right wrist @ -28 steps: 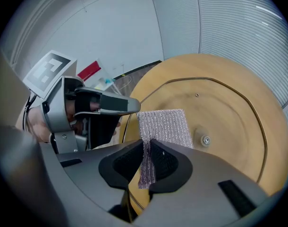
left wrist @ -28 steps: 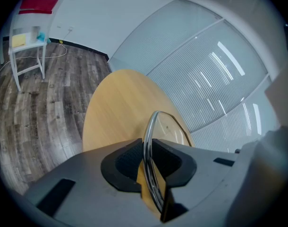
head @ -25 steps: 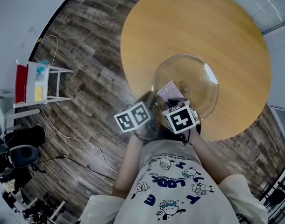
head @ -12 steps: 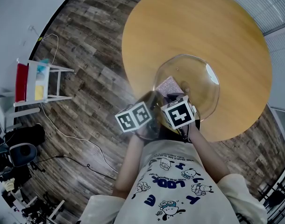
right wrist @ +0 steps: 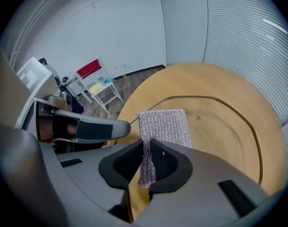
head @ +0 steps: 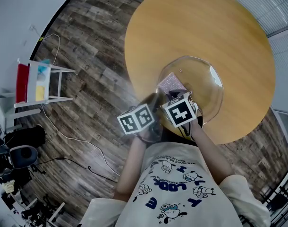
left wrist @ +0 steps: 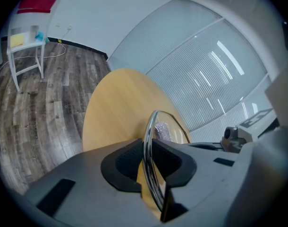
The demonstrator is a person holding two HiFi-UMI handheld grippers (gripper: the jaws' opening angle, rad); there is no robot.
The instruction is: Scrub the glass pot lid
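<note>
The glass pot lid point(head: 200, 82) is held over the near edge of the round wooden table point(head: 196, 27), tilted. My left gripper point(left wrist: 148, 167) is shut on its metal rim point(left wrist: 147, 141), which runs edge-on between the pads. My right gripper point(right wrist: 148, 167) is shut on a silvery scrubbing cloth point(right wrist: 164, 126), whose flat end lies against the glass lid point(right wrist: 229, 126). In the head view the cloth point(head: 170, 85) shows through the glass, just ahead of the right marker cube point(head: 180, 110) and beside the left cube point(head: 136, 119).
The table's wooden top fills the far side, with window blinds point(right wrist: 238, 37) behind it. On the plank floor at the left stands a white rack point(head: 35, 82) with red and yellow items, and cables trail across the floor point(head: 68, 136).
The right gripper and the cloth have slid a little to the left across the lid. The left gripper and the lid have stayed put.
</note>
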